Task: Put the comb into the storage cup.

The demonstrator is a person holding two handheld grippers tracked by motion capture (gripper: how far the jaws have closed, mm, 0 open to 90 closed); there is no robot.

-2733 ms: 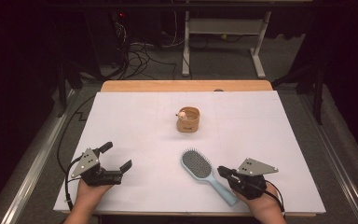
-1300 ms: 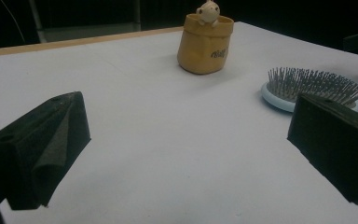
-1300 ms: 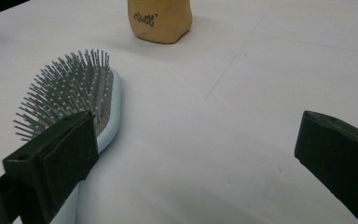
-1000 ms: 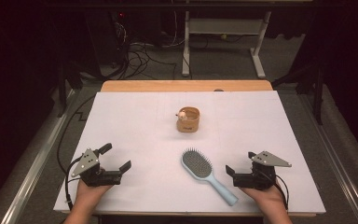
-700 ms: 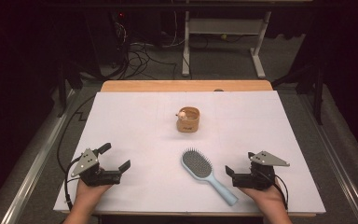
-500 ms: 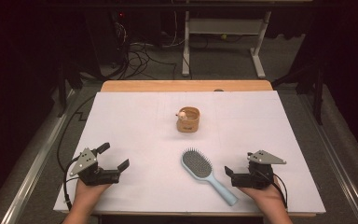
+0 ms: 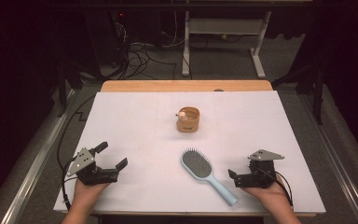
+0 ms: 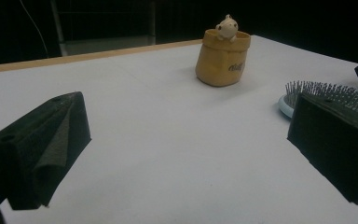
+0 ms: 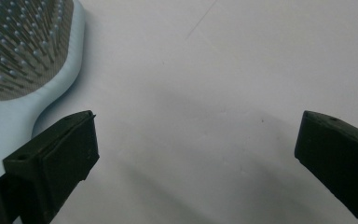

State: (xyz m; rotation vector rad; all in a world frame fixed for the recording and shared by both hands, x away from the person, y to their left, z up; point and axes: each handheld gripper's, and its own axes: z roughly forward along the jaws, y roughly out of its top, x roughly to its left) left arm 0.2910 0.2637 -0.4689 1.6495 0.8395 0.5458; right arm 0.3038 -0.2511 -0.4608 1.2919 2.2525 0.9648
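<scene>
the table point(image 7: 135, 121) has a white top, and a strip of bare light wood shows along its far edge. on the white top lie two things. a light blue hairbrush point(image 7: 204, 171) lies flat near the front edge, bristles up, with the handle pointing to the front right corner. a small tan pot point(image 7: 188, 120) stands upright near the middle, well apart from the hairbrush, with a little cream figure at its rim.

Both hands rest low at the near edge of the table point(image 7: 135, 116). The left gripper point(image 7: 107, 158) sits at its left corner, fingers spread wide with nothing between them. The right gripper point(image 7: 235, 177) sits toward its right corner, fingers likewise wide apart.
</scene>
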